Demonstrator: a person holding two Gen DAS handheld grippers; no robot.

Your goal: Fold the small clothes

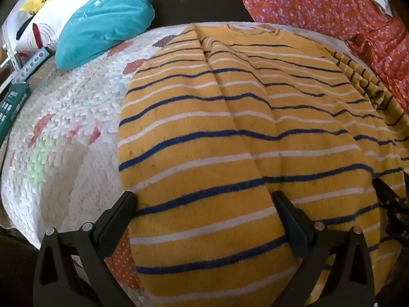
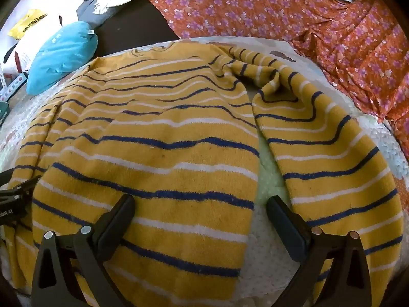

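Striped sweater (image 2: 158,153) on the mat (image 1: 71,117): left sleeve folded in, right sleeve (image 2: 332,158) still out; left claw (image 1: 204,204) and right claw (image 2: 200,207) released, grasping nothing.

sweater (image 1: 230,133): mustard yellow, striped navy and white | mat (image 1: 76,117): white, nubbly, patched orange-red and pale green | pillow (image 1: 102,23): teal | cloth (image 2: 281,10): orange-red, printed with purple flowers | grippers (image 1: 204,204): black
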